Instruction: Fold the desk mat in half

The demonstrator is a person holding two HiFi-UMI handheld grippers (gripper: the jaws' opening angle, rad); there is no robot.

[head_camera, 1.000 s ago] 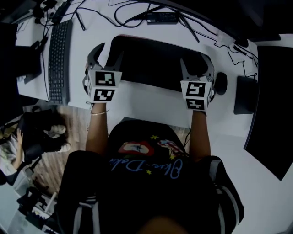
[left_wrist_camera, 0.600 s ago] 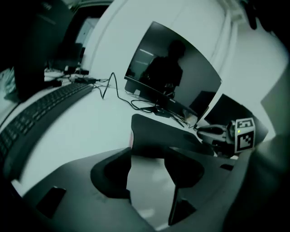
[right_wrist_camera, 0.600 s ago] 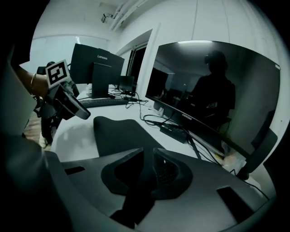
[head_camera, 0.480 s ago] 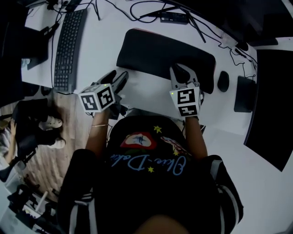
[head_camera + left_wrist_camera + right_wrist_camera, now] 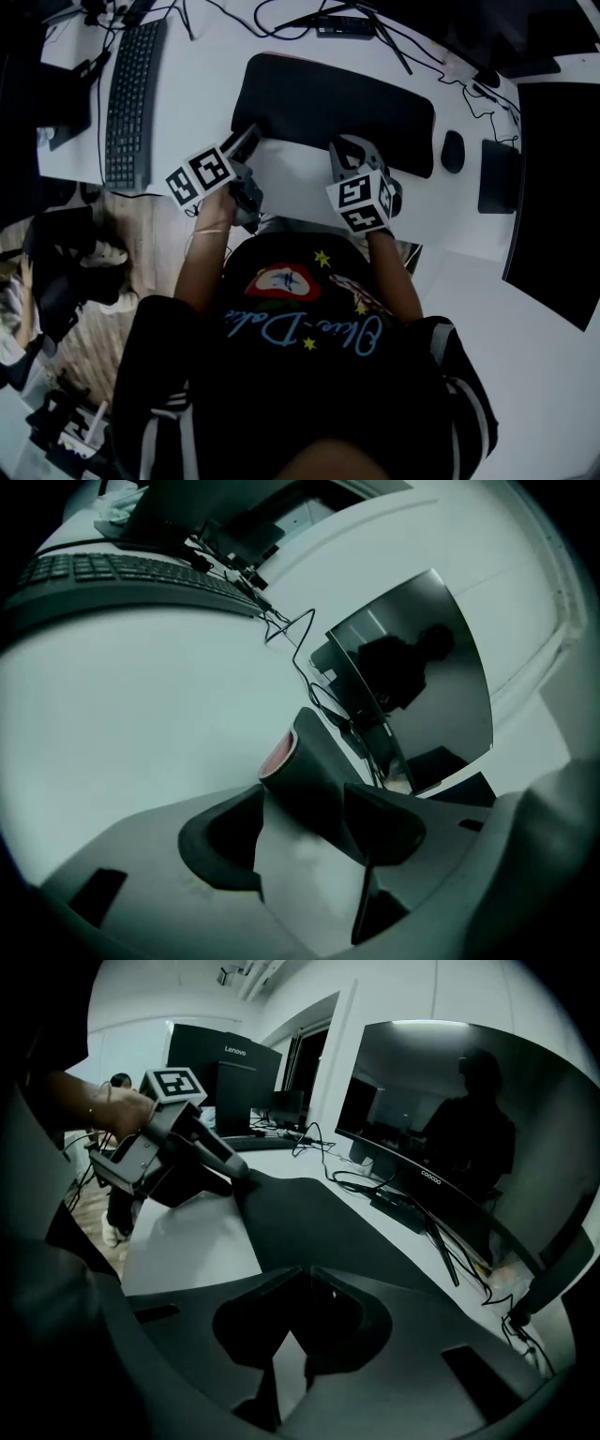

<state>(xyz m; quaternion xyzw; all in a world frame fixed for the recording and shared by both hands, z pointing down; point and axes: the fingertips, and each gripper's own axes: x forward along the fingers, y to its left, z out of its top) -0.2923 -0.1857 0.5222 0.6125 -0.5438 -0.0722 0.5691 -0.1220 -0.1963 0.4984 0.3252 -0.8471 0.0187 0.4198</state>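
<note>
The white desk [image 5: 292, 192] is carrying the black desk mat [image 5: 337, 101], which is lying across its middle. A keyboard [image 5: 127, 94] is sitting well left of the mat. The left gripper [image 5: 246, 142] is opening at the mat's near-left corner, with the curled corner lying between its jaws. The right gripper [image 5: 349, 152] is closing on the mat's near edge, pinching it. A mouse [image 5: 453, 150] is resting just right of the mat.

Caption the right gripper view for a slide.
Right gripper closing its jaws on the desk mat at its near edge, monitor behind.
</note>
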